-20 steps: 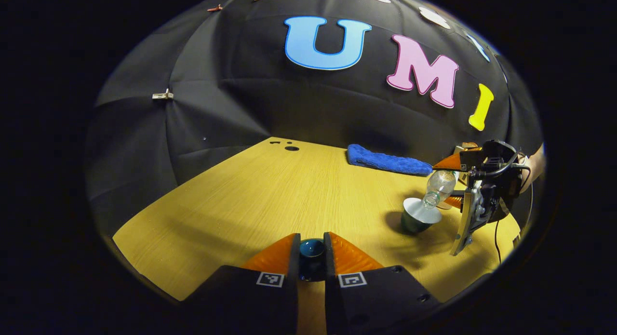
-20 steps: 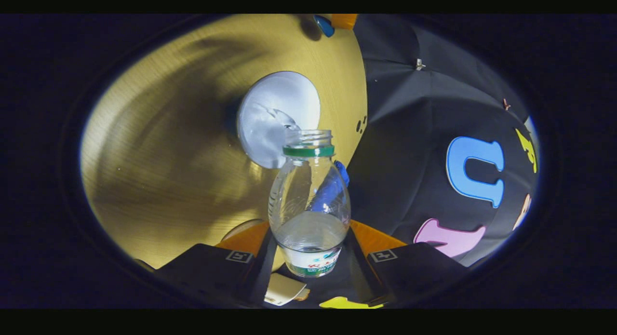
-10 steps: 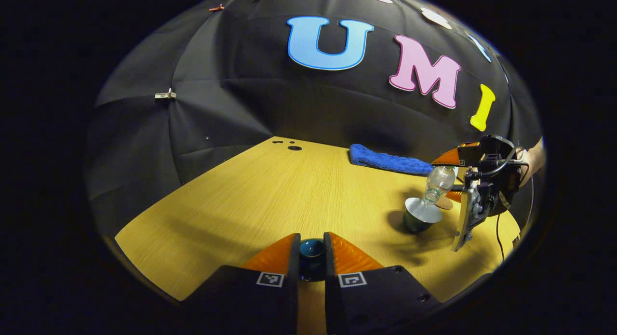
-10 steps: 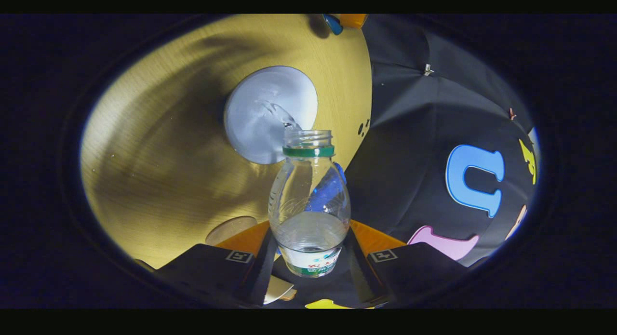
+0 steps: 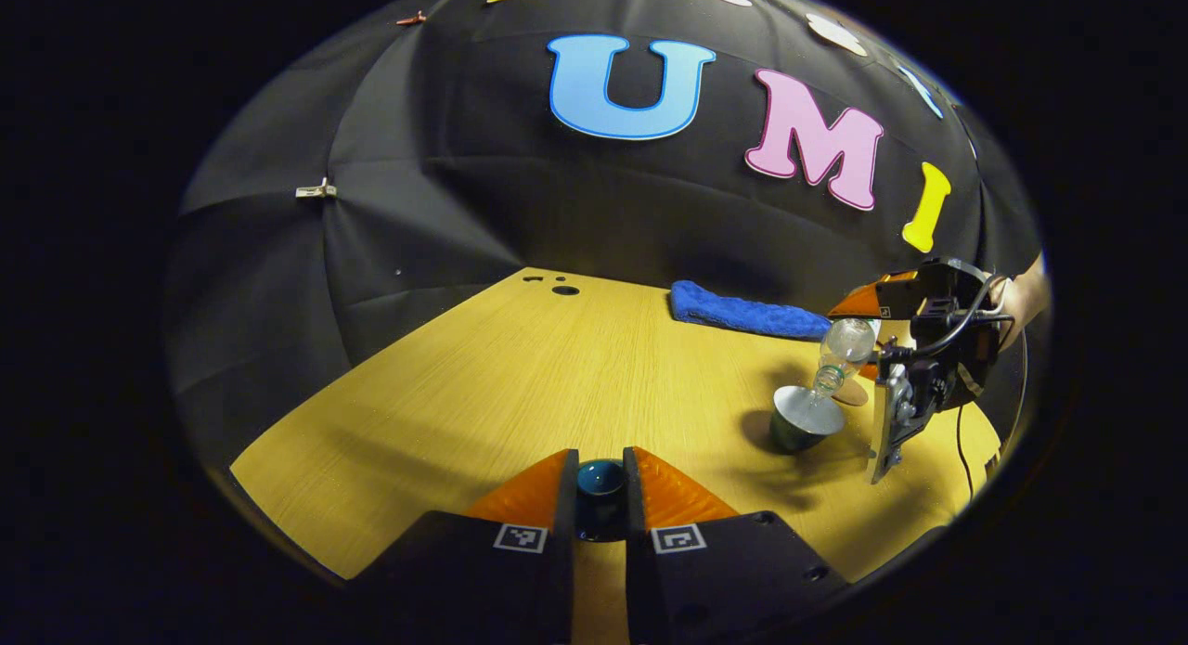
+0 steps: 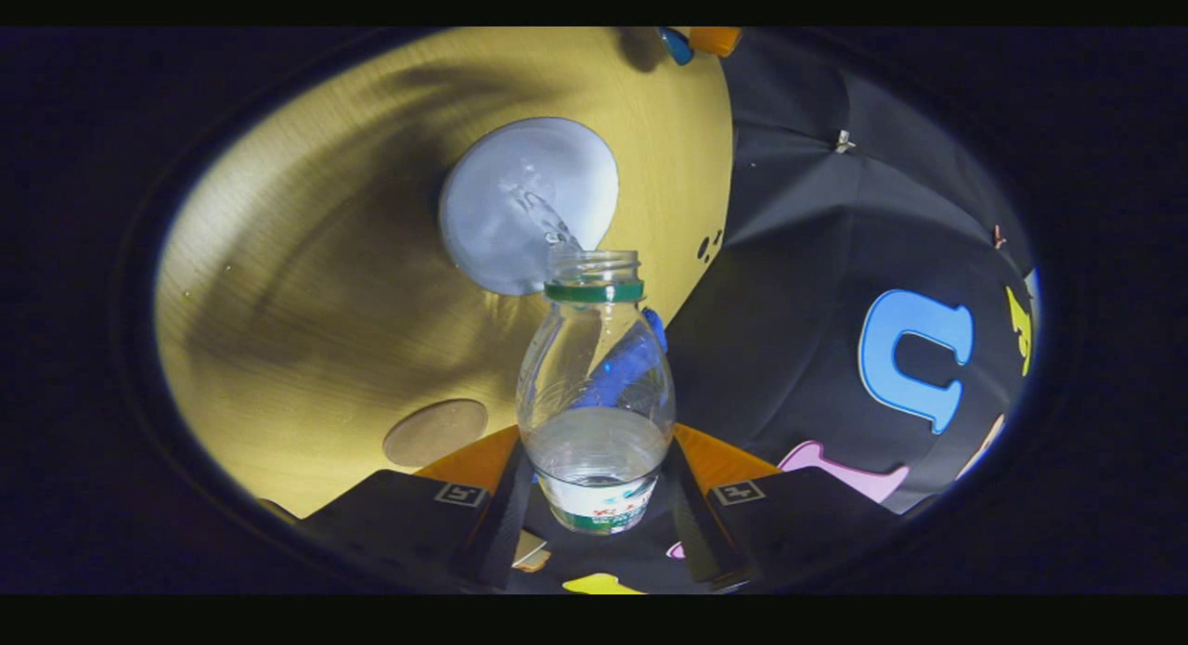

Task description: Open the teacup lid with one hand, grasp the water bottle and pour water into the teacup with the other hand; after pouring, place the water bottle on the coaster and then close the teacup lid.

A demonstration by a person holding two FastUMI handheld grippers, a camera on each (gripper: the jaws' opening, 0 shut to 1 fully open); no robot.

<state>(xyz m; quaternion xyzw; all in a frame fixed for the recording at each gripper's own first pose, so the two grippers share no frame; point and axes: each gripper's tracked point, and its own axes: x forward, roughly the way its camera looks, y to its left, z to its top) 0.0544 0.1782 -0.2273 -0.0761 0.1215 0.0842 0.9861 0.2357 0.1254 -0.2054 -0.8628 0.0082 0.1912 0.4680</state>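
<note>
My left gripper (image 5: 600, 467) is shut on the dark teal teacup lid (image 5: 600, 483) and holds it just above the wooden table (image 5: 520, 376). To the right stands the open teacup (image 5: 800, 419). Over it my right gripper (image 5: 914, 348) tilts the clear water bottle (image 5: 840, 346), mouth down at the cup's rim. In the right gripper view, my right gripper (image 6: 594, 452) is shut on the bottle (image 6: 594, 385), and a thin stream of water runs from its mouth into the teacup (image 6: 520, 199). The round brown coaster (image 6: 434, 432) lies on the table near my fingers.
A folded blue towel (image 5: 747, 313) lies along the back of the table by the black cloth wall. Small holes (image 5: 561, 290) mark the table's far corner. A hand (image 5: 1021, 302) holds the right gripper at the right edge. The left gripper with the lid (image 6: 676, 44) sits far off.
The right gripper has drawn slightly up and back while still pouring, so more of the coaster shows. The left gripper and lid have stayed put.
</note>
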